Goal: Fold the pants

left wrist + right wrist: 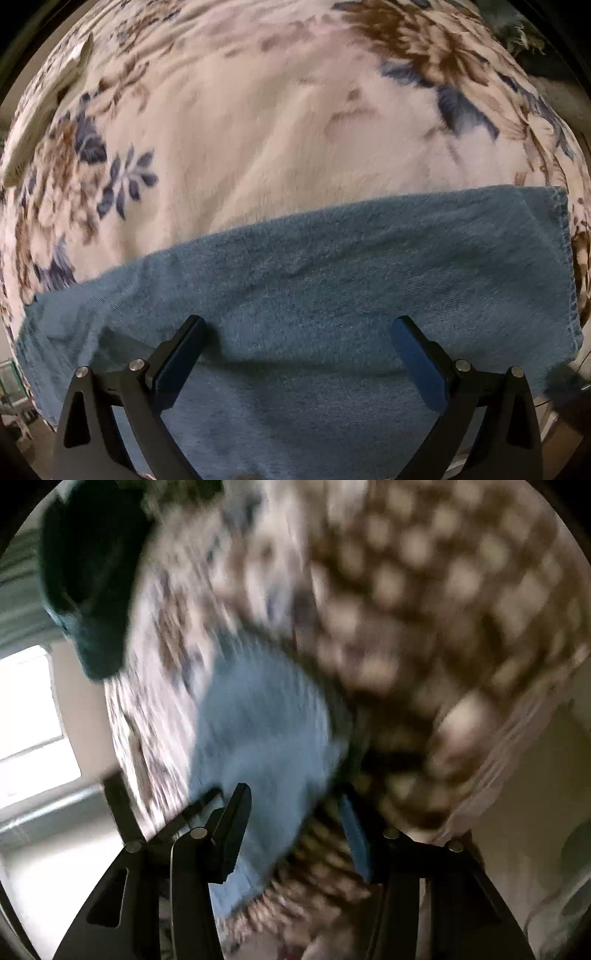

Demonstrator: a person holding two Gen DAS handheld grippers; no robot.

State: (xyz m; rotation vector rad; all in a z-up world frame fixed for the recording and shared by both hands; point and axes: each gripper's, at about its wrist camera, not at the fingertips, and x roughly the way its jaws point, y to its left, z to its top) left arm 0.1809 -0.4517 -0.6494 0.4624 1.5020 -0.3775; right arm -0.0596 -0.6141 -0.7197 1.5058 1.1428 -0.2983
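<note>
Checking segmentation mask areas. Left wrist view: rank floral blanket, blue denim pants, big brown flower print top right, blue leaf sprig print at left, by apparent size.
1. Cream floral fleece blanket
2. Blue denim pants; near the lens, so the gap to the blanket is unsure
3. Brown flower print
4. Blue leaf sprig print

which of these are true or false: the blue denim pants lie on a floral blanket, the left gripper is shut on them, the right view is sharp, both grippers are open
1. The blue denim pants lie on a cream floral fleece blanket. True.
2. The left gripper is shut on the pants. False: its jaws stand wide apart above the denim.
3. The right wrist view is sharp. False: it is heavily motion-blurred.
4. The right gripper is also open. True: its fingers stand apart.
</note>
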